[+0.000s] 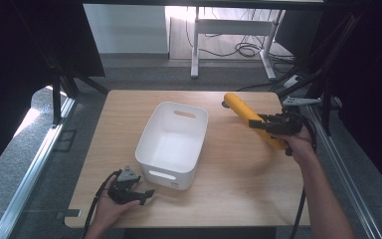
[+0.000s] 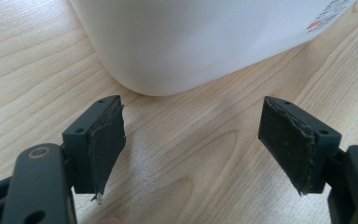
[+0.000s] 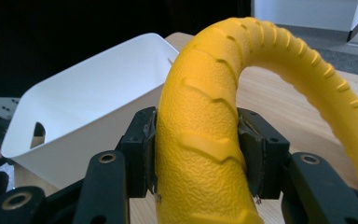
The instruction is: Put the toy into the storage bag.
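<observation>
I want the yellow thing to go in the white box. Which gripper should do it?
The right gripper: it is already shut on the ridged yellow foam roller. The left gripper is open, holding nothing, beside the white plastic bin.

The tub (image 1: 173,144) sits in the middle of the table (image 1: 238,184). The left gripper (image 1: 146,195) is at the lower left, just beside the tub. The long toy (image 1: 253,119) is at the upper right, inside the right gripper (image 1: 256,123).
</observation>
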The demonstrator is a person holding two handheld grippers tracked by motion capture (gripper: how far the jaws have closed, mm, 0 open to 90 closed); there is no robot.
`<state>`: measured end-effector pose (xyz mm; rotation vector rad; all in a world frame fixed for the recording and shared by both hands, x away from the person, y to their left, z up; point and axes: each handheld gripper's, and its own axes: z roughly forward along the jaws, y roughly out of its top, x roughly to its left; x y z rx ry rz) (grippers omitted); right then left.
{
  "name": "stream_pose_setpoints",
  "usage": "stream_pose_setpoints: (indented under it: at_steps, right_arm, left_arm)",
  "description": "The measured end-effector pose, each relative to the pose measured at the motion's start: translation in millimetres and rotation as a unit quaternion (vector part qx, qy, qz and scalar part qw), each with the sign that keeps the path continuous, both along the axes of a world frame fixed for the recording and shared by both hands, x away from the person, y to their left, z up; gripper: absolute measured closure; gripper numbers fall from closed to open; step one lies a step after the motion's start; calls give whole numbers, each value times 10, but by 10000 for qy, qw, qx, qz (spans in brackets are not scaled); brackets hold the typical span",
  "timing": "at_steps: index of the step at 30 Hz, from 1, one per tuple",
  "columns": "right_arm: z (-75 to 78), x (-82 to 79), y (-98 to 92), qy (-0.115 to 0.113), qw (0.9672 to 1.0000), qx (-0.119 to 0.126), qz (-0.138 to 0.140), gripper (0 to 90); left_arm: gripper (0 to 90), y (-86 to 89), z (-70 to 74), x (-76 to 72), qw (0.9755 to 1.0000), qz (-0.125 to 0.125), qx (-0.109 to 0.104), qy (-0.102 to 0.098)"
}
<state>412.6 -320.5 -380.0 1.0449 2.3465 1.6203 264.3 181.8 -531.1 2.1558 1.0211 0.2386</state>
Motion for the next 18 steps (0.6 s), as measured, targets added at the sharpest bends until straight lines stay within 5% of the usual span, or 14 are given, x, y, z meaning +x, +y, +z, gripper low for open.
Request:
stream_pose_setpoints:
  at_steps: [12,18]
  right_arm:
    - [223,-95,-105,-150,9982,570,50,513]
    - [283,-171,-90,-280,9974,659,88,513]
  left_arm:
    - [228,-11,-5,1,10000,-24,6,-7]
    - [228,-22,-8,-2,10000,-28,15,6]
